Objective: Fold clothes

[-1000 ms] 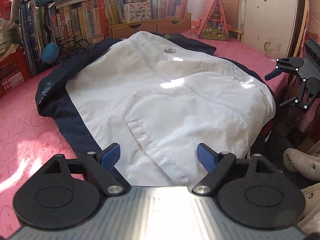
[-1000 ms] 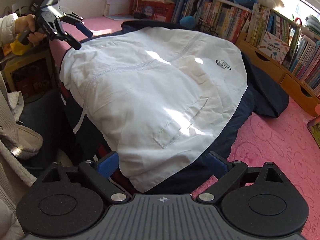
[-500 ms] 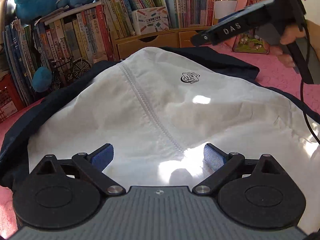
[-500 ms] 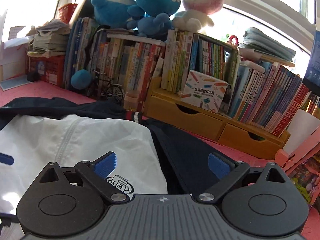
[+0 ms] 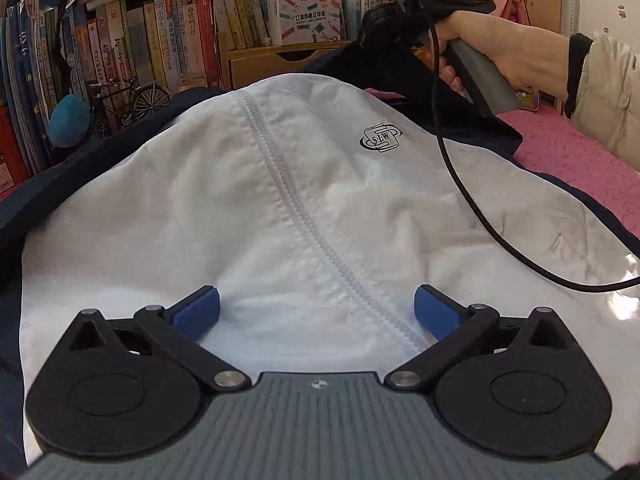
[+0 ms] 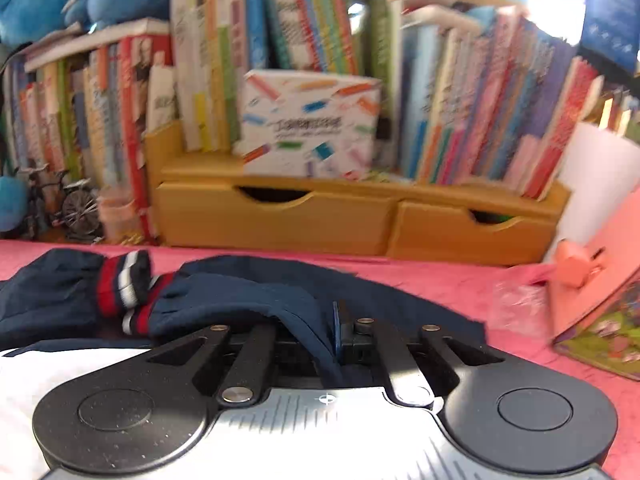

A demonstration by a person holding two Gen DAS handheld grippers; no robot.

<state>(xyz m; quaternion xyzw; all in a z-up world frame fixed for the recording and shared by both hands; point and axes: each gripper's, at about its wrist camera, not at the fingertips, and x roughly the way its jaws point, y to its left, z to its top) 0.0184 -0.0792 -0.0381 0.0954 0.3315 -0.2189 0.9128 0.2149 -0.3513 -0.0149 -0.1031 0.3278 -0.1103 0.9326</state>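
Observation:
A white and navy jacket (image 5: 304, 200) lies spread on the pink table, zipper running up its middle and a small logo on the chest. My left gripper (image 5: 316, 310) hovers open just above the white front, on either side of the zipper. In the right wrist view, my right gripper (image 6: 334, 328) is shut on a fold of the navy sleeve (image 6: 248, 300). Two striped red, white and navy cuffs (image 6: 124, 288) lie just left of it. In the left wrist view a hand (image 5: 492, 44) holds the right gripper's handle over the jacket's far side, its cable trailing across the fabric.
Books (image 6: 304, 32) and a wooden drawer unit (image 6: 276, 216) line the far edge of the pink tabletop (image 6: 440, 280). A small model bicycle (image 5: 124, 98) and blue plush toys stand at the back left. A pink house-shaped box (image 6: 600, 280) sits on the right.
Both grippers have moved forward over the jacket toward the bookshelf. My right gripper, open before, has shut on the navy sleeve near the cuffs. The left gripper stayed open.

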